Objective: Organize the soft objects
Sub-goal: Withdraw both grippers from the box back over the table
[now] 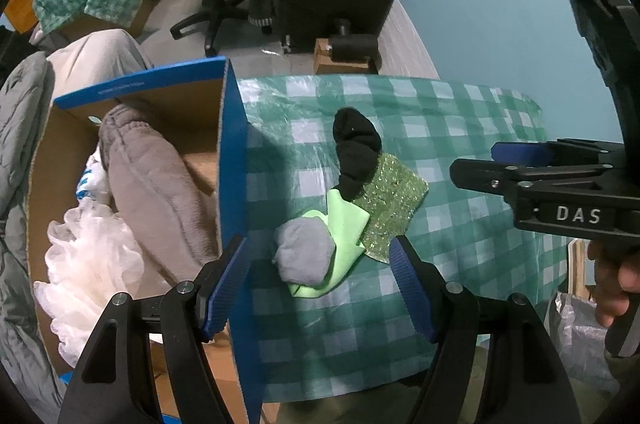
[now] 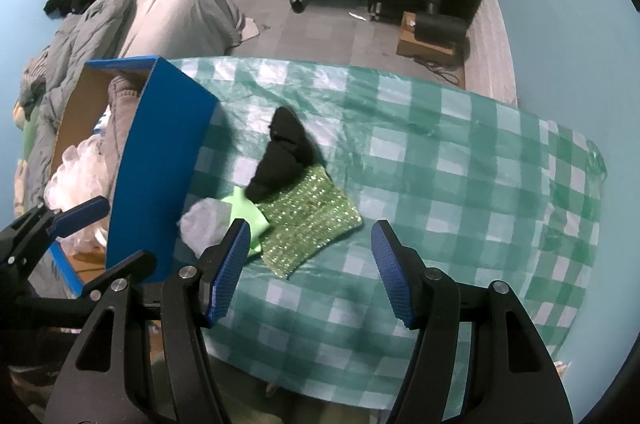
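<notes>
Where lettering shows, right gripper (image 1: 516, 160) body reads "DAS", jaws empty.

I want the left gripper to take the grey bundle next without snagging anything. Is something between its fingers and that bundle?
Nothing visible blocks it. The left gripper is open, and the grey bundle lies on the checked cloth just ahead of its fingers. The bundle rests on the light green cloth, and the blue box wall stands close beside it.
</notes>
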A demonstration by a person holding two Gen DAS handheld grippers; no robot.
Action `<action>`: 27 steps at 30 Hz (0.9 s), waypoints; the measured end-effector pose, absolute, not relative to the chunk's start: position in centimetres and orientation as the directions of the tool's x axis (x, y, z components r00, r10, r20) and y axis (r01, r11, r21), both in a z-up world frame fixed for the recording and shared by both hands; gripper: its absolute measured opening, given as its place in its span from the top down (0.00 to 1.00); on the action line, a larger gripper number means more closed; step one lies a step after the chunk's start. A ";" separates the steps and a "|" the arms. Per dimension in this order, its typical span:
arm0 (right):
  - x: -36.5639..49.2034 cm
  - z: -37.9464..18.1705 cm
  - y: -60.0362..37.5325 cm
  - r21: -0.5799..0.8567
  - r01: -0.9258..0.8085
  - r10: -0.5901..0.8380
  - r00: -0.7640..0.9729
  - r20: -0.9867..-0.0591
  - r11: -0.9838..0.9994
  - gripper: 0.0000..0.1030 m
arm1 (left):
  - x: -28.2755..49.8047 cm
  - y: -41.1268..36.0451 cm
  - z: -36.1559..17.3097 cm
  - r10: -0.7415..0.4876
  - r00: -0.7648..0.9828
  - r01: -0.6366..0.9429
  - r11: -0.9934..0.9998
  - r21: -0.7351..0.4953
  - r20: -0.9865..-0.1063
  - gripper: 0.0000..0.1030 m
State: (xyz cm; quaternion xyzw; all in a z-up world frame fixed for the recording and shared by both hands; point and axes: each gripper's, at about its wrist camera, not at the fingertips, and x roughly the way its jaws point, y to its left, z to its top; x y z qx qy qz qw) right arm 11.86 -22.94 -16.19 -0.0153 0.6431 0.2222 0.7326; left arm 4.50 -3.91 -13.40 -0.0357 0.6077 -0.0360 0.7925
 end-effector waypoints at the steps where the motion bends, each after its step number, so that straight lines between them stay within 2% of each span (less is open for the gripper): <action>1: 11.9 -16.2 -22.9 0.263 -0.342 0.305 0.073 -0.950 0.902 0.37 | 4.5 -4.0 -13.7 -0.103 0.253 0.015 0.995 -0.103 -0.962 0.29; 3: 11.8 -16.5 -23.1 0.261 -0.334 0.300 0.072 -0.951 0.906 0.29 | 4.6 -4.0 -14.3 -0.106 0.236 0.015 0.994 -0.106 -0.966 0.29; 21: 11.3 -18.6 -22.8 0.245 -0.326 0.271 0.037 -0.962 0.913 0.29 | 4.5 -3.8 -17.6 -0.141 0.165 -0.007 0.990 -0.144 -0.976 0.29; 27: 11.6 -20.2 -22.2 0.239 -0.331 0.262 0.026 -0.965 0.913 0.29 | 4.4 -4.1 -17.9 -0.100 0.183 0.021 0.995 -0.098 -0.978 0.29</action>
